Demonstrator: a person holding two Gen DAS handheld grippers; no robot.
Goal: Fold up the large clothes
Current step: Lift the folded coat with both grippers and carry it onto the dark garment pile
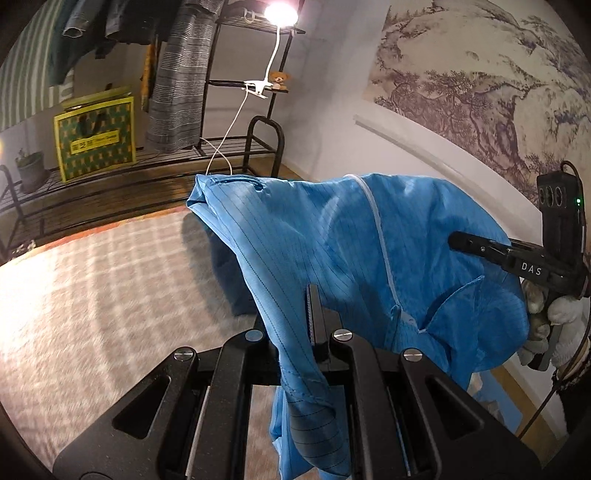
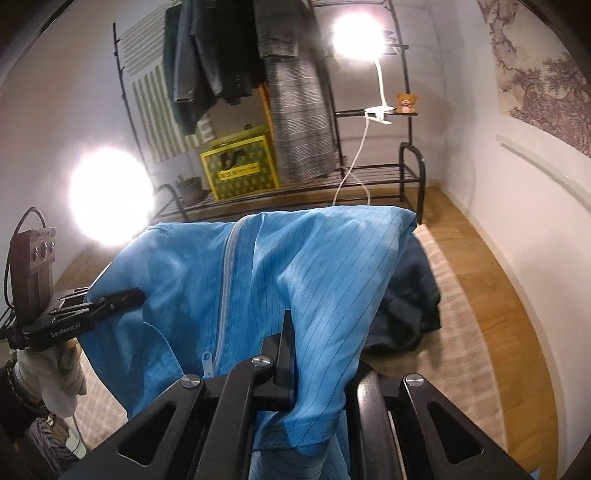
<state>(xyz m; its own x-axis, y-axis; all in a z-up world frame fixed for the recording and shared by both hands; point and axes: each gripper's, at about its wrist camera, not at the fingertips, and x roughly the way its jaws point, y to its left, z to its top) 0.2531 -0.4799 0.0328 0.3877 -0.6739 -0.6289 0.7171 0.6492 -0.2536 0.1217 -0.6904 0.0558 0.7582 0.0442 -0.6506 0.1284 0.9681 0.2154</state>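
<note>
The blue garment (image 1: pixel 332 236), a thin pinstriped coat with a pale zipper (image 2: pixel 225 280) down its front, hangs in the air between the two claws, spread above a pale checked rug (image 1: pixel 92 288) on the wooden floor. The left claw (image 1: pixel 314 306) is clamped narrow on a fold of the cloth at one edge; the right claw (image 2: pixel 288 332) pinches the fabric at the other side, cloth draping over its jaws. A dark garment (image 2: pixel 410 306) lies on the rug just beyond the blue one.

This looks like the carrying or spreading step: the coat is lifted and stretched, no fold made yet. The next move probably calls for lowering it flat onto the rug, zipper straight, keeping both grips taut so it lands unwrinkled and clear of the dark garment. Beyond stand a clothes rack (image 2: pixel 373 177) and a bright lamp (image 1: pixel 280 14).
</note>
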